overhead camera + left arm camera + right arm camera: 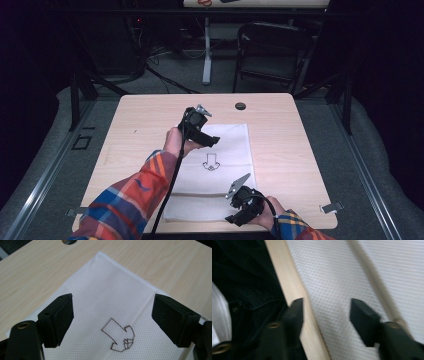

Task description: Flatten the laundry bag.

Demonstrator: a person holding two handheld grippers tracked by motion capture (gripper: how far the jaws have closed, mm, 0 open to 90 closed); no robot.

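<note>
Where chair [272, 50] stands, wooden table [280, 130], white cloth [225, 145]

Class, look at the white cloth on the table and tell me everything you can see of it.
The white cloth looks like dimpled non-woven fabric, roughly rectangular, lying flat on the wooden table. A small outline drawing in dark line sits near its middle. A tan band crosses it near the person's edge. The left tongs hang open above the drawing; the right tongs stand open over the near edge. Neither grips it.

blurred: right gripper [325, 322] view | cut off: white cloth [105, 305] at frame bottom, table hole [68, 241] at top
</note>
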